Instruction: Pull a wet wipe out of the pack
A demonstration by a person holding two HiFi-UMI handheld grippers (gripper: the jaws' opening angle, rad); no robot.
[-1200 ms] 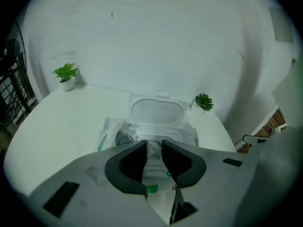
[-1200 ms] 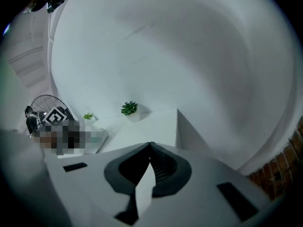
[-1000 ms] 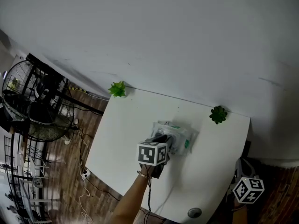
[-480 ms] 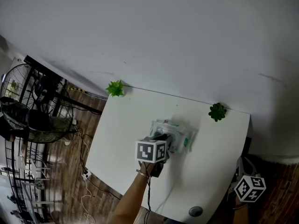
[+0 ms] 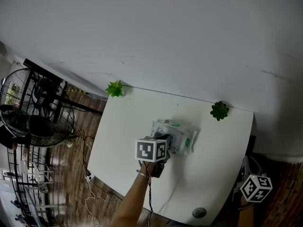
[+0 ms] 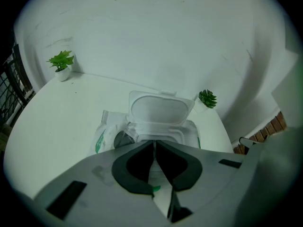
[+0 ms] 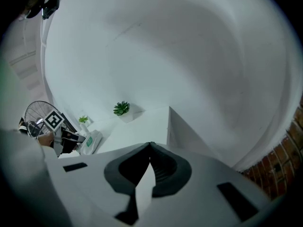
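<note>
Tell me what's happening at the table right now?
The left gripper sits at the mouth of the wipes pack, whose lid stands open, on the white table. Its jaws have just been closing and now stand together; whether a wipe is pinched between them can't be made out. The right gripper hangs shut and empty off the table's edge.

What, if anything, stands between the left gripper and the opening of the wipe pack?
Nothing visible. The lid is flipped up and back, away from the opening, and the left gripper is right at the pack. Its jaws have just been closing, tips together; whether a wipe is between them cannot be made out.
</note>
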